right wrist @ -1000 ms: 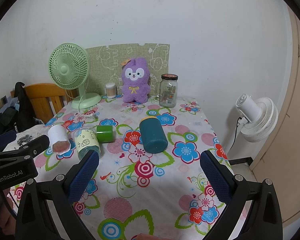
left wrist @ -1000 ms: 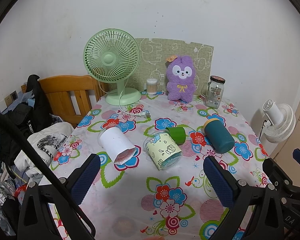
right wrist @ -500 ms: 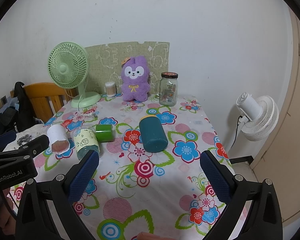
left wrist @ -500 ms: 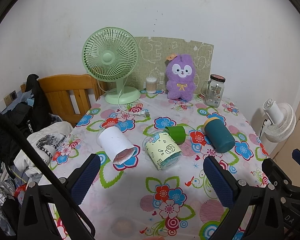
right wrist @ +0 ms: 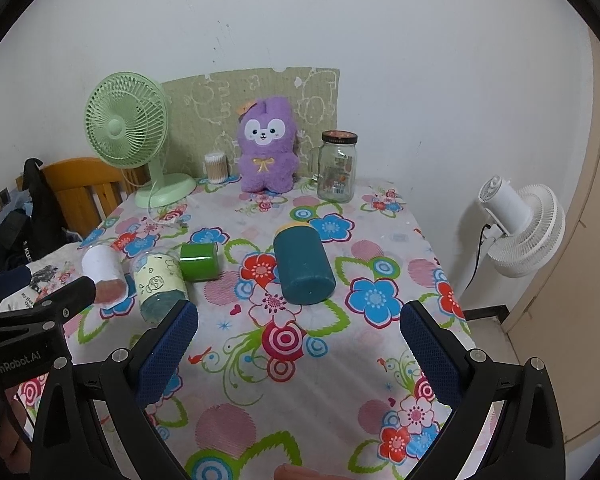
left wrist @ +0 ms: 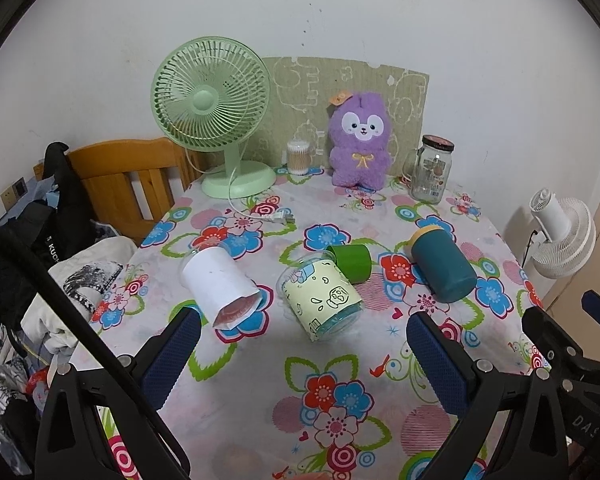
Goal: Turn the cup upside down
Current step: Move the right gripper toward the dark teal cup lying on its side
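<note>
Several cups lie on their sides on the flowered tablecloth (left wrist: 260, 400): a white cup (left wrist: 220, 284) (right wrist: 102, 268), a pale yellow cartoon-print cup (left wrist: 320, 296) (right wrist: 158, 284), a small green cup (left wrist: 352, 262) (right wrist: 198, 262) and a dark teal cup with a yellow rim (left wrist: 442, 266) (right wrist: 302, 266). My left gripper (left wrist: 304, 360) is open and empty, held above the table's near part, short of the white and yellow cups. My right gripper (right wrist: 300, 356) is open and empty, short of the teal cup.
At the back stand a green desk fan (left wrist: 216, 116), a cotton swab jar (left wrist: 298, 157), a purple plush toy (left wrist: 360, 140) and a glass jar (left wrist: 432, 172). A wooden chair (left wrist: 128, 176) with clothes is left of the table; a white fan (right wrist: 520, 228) stands on the right.
Both views have shifted very slightly; the table's objects sit marginally lower in the right wrist frame. No object has moved and both grippers stay open.
</note>
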Motion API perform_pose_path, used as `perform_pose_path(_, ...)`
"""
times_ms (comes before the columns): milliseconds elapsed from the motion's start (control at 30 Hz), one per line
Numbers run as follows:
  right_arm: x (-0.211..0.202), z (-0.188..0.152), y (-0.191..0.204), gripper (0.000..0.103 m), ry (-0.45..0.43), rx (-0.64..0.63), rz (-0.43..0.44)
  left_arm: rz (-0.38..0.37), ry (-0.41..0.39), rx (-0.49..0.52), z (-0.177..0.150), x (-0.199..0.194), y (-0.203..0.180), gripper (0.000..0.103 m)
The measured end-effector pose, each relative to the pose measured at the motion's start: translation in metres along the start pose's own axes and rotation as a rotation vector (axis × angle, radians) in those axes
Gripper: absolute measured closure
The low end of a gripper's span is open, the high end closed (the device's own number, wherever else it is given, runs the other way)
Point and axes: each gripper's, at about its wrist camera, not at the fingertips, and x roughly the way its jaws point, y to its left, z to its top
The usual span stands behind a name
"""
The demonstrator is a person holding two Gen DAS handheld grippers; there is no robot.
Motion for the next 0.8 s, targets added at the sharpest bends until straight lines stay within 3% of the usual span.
perform_pose_path(400,0.044,0.024,-0.016,0.001,0.042,-0.002,-0.051,-0.041,0.095,0.06,0.02,0.059,-0.022,0.0)
perform_pose_path(633,0.084,0.032,-0.029,0.001,0.095,-0.007,-0.071,-0.085,0.168,0.098,0.03,0.101,-0.04,0.0)
perform_pose_path(800,0.114,0.032,-0.037,0.001,0.15,0.001,-0.055,-0.074,0.18,0.124,0.034,0.122,-0.048,0.0)
